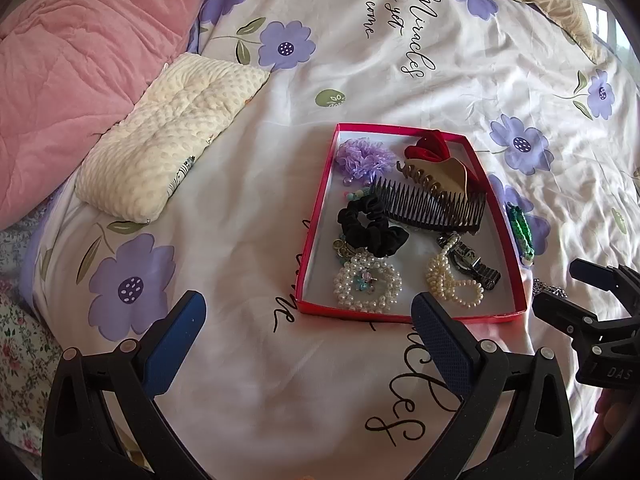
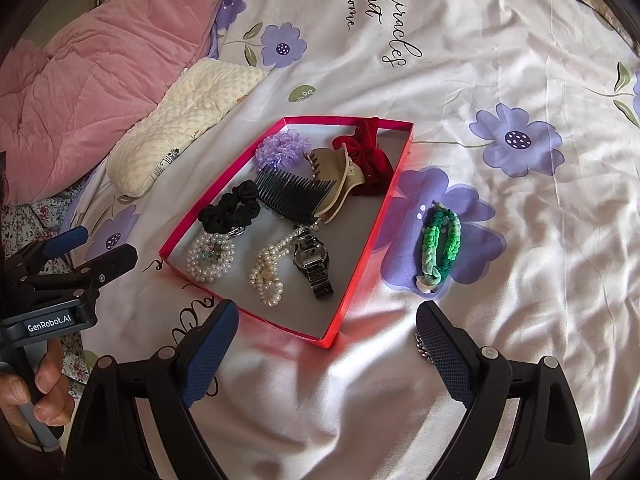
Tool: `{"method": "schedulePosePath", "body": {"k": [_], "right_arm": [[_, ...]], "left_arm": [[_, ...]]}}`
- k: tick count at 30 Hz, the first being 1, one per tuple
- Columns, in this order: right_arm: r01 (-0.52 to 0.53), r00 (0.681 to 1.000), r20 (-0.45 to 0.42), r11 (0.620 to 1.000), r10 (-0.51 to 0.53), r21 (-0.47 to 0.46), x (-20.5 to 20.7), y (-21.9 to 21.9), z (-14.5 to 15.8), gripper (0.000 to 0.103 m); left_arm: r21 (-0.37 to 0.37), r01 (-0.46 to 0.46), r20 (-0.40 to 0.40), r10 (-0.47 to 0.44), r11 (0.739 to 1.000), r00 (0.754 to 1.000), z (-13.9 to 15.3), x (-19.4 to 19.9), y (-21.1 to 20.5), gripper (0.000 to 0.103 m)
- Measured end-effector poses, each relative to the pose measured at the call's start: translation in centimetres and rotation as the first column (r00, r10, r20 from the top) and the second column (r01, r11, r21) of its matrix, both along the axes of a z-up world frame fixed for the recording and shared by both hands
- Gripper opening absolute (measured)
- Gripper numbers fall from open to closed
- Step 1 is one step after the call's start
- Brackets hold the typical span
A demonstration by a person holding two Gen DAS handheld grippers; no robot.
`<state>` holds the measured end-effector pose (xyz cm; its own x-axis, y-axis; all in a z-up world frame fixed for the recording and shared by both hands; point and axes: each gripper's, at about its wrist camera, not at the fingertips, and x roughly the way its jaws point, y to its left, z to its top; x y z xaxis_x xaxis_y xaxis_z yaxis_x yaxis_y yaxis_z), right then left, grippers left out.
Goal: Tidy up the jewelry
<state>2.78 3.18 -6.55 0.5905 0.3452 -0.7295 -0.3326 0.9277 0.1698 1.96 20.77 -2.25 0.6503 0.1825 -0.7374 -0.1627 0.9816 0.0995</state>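
**Operator:** As far as I can judge, most of it is done: the red box (image 2: 362, 254) on the bedspread (image 2: 520, 280) already holds a comb (image 2: 294, 196), black scrunchie (image 2: 230, 210), tan claw clip (image 2: 340, 184), pearl strands (image 2: 268, 272), watch (image 2: 314, 264) and more.

**Observer:** What's left outside?

**Operator:** I see a green braided bracelet (image 2: 438, 246) lying just right of the box, apart from it, and a bit of silver chain (image 2: 420, 346) peeking out beside my right gripper (image 2: 326, 344).

**Observer:** Are you holding anything?

**Operator:** No. My left gripper (image 1: 308, 328) and the right both have their jaws spread wide, empty, hovering near the box's front edge.

**Observer:** Anything unclear?

**Operator:** The chain is mostly hidden behind a finger pad, so I can't tell its length. Small pieces under the scrunchie are too tangled to name.
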Motion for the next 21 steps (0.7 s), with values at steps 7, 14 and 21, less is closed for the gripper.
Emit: {"method": "schedulePosePath", "body": {"k": [7, 14, 21], "right_arm": [[-0.003, 1.0, 0.002, 1.0, 0.003, -0.001, 0.12, -0.27, 0.02, 0.092], [0.0, 1.0, 0.004, 1.0, 0.0, -0.001, 0.13, -0.36, 0.12, 0.092], [-0.002, 1.0, 0.006, 1.0, 0.002, -0.002, 0.19, -0.4, 0.2, 0.092]], "left_arm": [[0.004, -0.001, 0.002, 0.001, 1.0, 1.0, 0.0, -0.02, -0.08, 0.103], [0.007, 0.001, 0.001, -0.001, 1.0, 1.0, 0.12, 0.05, -0.16, 0.103], [0.009, 0.0, 0.002, 0.0, 1.0, 1.0, 0.18, 0.11, -0.11, 0.103]]}}
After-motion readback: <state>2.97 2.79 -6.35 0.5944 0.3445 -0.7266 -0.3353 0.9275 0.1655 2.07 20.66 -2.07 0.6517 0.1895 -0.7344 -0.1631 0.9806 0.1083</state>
